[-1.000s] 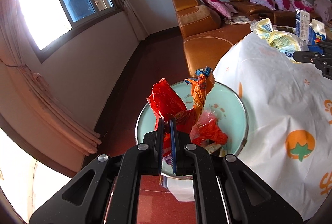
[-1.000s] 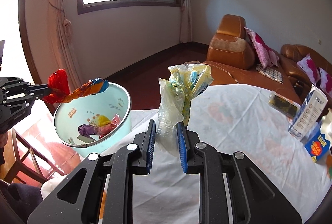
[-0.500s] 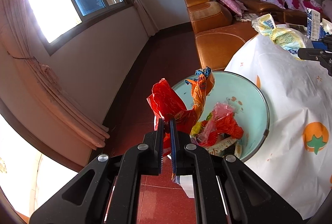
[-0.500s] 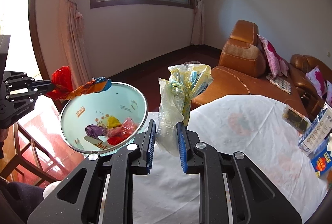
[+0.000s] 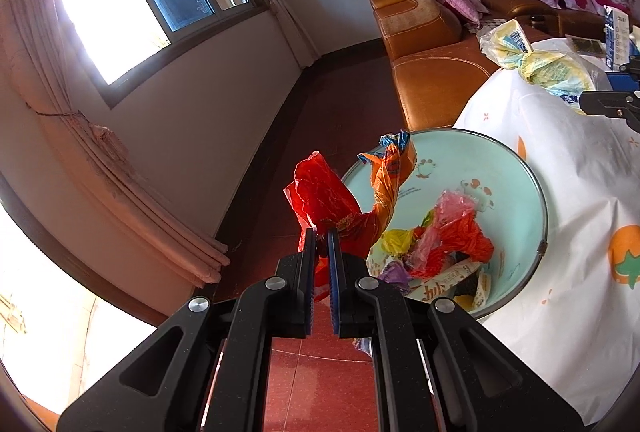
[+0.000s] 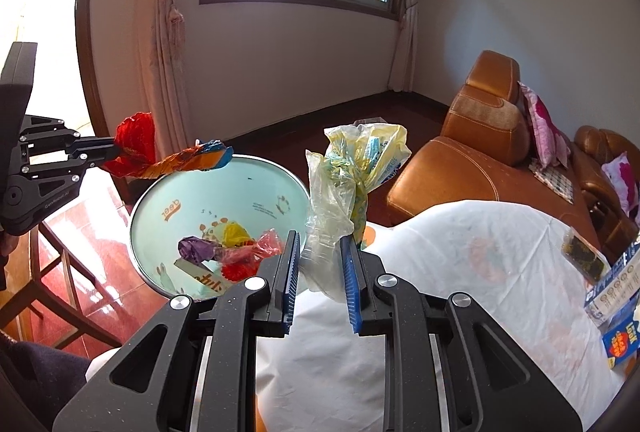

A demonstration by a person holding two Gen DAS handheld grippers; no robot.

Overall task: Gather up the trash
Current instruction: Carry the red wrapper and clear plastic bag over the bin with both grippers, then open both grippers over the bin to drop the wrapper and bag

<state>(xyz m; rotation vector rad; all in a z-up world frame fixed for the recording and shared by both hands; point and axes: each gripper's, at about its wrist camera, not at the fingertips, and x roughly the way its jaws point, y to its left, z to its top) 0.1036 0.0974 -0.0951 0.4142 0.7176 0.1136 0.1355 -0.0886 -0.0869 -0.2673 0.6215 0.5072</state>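
Left gripper (image 5: 321,238) is clamped tight on the red-orange wrapper (image 5: 344,200), dangling over the near rim of the mint bin (image 5: 500,168). Right gripper (image 6: 319,256) pinches the yellowish plastic bag (image 6: 352,172) above the white tablecloth (image 6: 460,272), beside that bin. Sofa (image 6: 480,152) beyond.

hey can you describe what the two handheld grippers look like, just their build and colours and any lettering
Both are matte black, angular linkage frames with cut-out openings and round silver pivot bolts. Each ends in two flat fingers lined with blue ribbed pads. The left gripper, seen side-on, carries small pale lettering on its body, too small to read. The right gripper has a faintly speckled finish. No cables show.
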